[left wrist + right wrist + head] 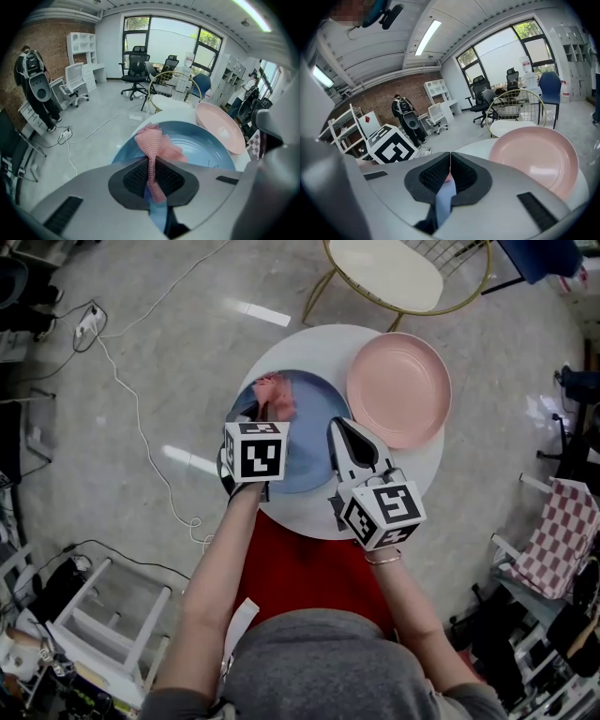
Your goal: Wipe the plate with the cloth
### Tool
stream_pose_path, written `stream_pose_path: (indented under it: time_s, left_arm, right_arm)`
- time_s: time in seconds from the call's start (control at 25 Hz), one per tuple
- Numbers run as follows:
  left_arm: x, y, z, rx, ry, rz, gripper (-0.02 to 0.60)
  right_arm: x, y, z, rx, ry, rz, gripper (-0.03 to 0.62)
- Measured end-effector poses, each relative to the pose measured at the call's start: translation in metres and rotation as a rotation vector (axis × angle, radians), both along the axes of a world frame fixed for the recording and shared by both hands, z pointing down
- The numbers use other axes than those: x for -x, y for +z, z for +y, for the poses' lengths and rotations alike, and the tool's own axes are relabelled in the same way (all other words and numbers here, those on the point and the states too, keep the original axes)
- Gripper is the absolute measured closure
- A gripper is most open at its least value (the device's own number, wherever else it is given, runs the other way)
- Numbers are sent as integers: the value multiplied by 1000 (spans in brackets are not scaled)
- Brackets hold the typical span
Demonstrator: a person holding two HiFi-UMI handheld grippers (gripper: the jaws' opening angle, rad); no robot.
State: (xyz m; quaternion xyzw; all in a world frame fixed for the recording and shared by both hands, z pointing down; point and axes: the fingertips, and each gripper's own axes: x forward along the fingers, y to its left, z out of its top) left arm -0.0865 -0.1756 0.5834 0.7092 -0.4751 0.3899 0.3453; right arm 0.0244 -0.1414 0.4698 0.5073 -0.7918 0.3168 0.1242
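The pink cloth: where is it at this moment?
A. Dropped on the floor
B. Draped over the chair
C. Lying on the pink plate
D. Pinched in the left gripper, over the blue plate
D: in the left gripper view the pink cloth is clamped between the jaws of the left gripper, and its bunched end hangs over the blue plate.
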Motion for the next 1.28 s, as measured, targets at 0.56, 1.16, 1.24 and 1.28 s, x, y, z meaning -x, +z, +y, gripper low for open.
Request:
stream_pose_path:
  time_s: [0.56, 1.16, 1.24, 1.28]
  left_arm:
    - [60, -17, 25, -15, -120, -63, 549]
    - [-10, -58, 40, -97, 53, 90, 549]
    - [-37, -58, 42, -88, 97, 150, 549]
    - [-49, -58, 44, -79, 117, 178, 549]
  right_arm:
    - [35, -8, 7, -5, -99, -11, 565]
    - [-12, -16, 35, -33, 76, 16, 565]
    - [-25, -17, 41, -33, 118, 15, 565]
    - [-31, -17, 44, -34, 138, 15, 565]
